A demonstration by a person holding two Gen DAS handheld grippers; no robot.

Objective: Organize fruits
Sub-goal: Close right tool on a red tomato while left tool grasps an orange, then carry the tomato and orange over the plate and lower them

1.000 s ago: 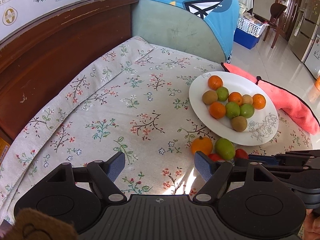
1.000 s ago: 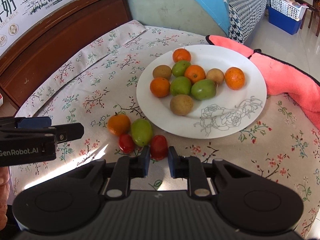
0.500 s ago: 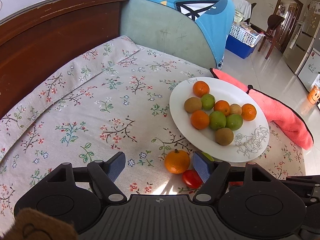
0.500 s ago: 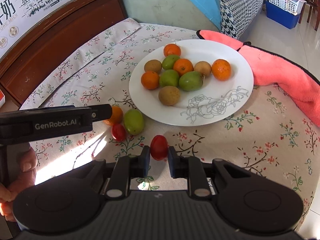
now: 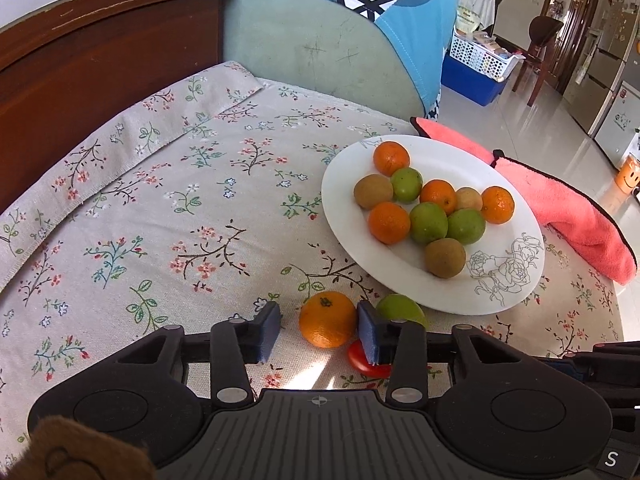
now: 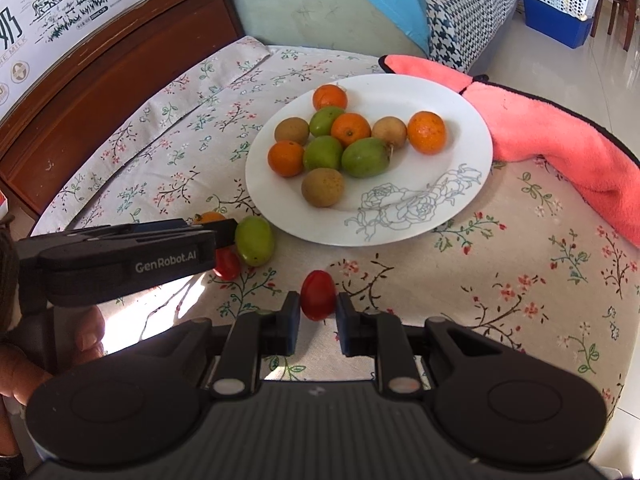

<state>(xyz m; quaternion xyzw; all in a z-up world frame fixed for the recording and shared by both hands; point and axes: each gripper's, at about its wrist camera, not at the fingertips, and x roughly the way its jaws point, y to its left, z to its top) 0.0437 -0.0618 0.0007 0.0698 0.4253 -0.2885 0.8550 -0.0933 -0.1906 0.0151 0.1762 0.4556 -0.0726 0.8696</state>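
My left gripper (image 5: 319,332) sits low over the floral cloth, its jaws closing around a loose orange (image 5: 328,320). The right pad touches the orange; a gap remains at the left pad. A green fruit (image 5: 400,310) and a red tomato (image 5: 366,360) lie just beside it. In the right wrist view the same orange (image 6: 211,216) peeks out behind the left gripper (image 6: 224,232), next to the green fruit (image 6: 255,241) and tomato (image 6: 227,263). My right gripper (image 6: 318,312) is shut on another red tomato (image 6: 318,294). The white plate (image 6: 400,92) (image 5: 440,296) holds several oranges, green and brown fruits.
A pink cloth (image 5: 580,216) (image 6: 540,120) lies past the plate at the table's right edge. A dark wooden board (image 5: 100,60) and a green-blue cushion (image 5: 312,48) border the far side. A hand (image 6: 24,360) holds the left gripper's handle.
My left gripper moved right and down to the loose orange and its jaws narrowed around it. My right gripper carried its red tomato away from the other loose fruit.
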